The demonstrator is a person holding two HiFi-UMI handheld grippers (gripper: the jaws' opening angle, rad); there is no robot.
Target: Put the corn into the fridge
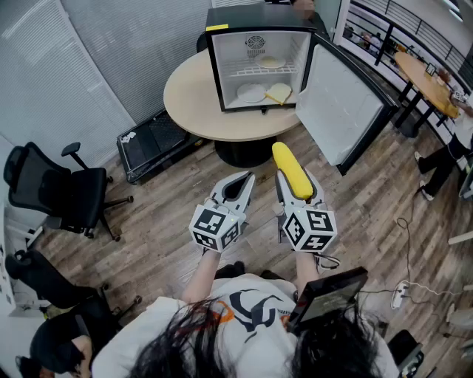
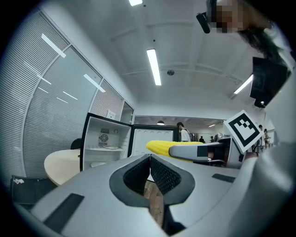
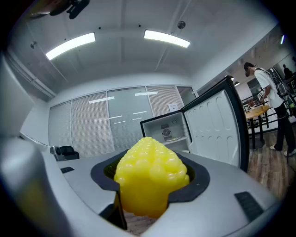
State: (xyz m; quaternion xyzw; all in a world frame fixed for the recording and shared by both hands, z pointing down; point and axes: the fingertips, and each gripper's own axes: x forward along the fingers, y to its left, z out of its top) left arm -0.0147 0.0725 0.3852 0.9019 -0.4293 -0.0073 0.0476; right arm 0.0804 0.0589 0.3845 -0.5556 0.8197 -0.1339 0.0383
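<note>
Wood-plank floor [image 1: 148, 244] fills most of the head view, in an office closed off by glass walls with pale blinds [image 1: 111, 44]. A round beige desk [image 1: 185, 96] stands ahead. On it sits a small black fridge [image 1: 251, 15] with its door [image 1: 336, 111] swung wide to the right, showing a white inside. A pale plate [image 1: 271, 63] lies on the fridge's wire shelf. Below it, on the fridge's bottom, a white plate [image 1: 251, 93] lies just beside a pale yellow item [image 1: 280, 92] that I cannot name.

A black crate [image 1: 151, 144] stands on the floor at the desk's left side, and a black office chair [image 1: 59, 192] stands well apart, further left. At the upper right a railing [image 1: 399, 22] runs behind a second, wooden desk [image 1: 425, 77], and a person [image 1: 443, 159] stands near it. A white power strip [image 1: 400, 294] with its cables lies on the floor at the lower right. The right gripper view shows long ceiling lights [image 3: 166, 38].

Both tools are held level over the floor, side by side, pointing at the open fridge. The left tool [image 1: 245, 179] is clenched with its pads pressed together and nothing between them. The right tool [image 1: 295, 181] grips the corn [image 1: 291, 166]. The yellow cob lies lengthwise between the jaws, its tip jutting past them toward the fridge, well short of the desk.
</note>
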